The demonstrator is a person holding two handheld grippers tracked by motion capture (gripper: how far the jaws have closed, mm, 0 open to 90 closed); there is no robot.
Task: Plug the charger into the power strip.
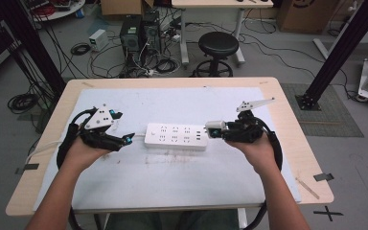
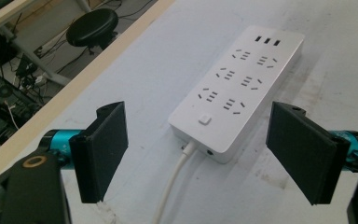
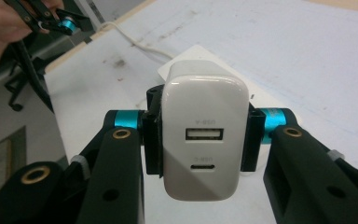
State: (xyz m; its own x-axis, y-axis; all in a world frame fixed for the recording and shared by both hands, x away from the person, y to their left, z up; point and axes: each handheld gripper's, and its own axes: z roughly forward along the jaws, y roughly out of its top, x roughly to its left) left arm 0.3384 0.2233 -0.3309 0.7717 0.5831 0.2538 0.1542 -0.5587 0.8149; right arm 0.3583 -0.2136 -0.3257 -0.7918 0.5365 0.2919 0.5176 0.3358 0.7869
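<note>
1. White charger [image 3: 204,130] sits pinched in the right gripper [image 1: 219,129], just beside the power strip's [image 1: 176,136] right end.
2. Left gripper [image 1: 127,139], jaws spread and empty, hovers near the strip's left end, by its cord [image 2: 175,179].

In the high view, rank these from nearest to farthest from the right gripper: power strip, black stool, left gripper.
1. Power strip, white, just left of the right gripper, mid-table.
2. Left gripper, beyond the strip's far end, at the table's left.
3. Black stool, on the floor behind the table.
</note>
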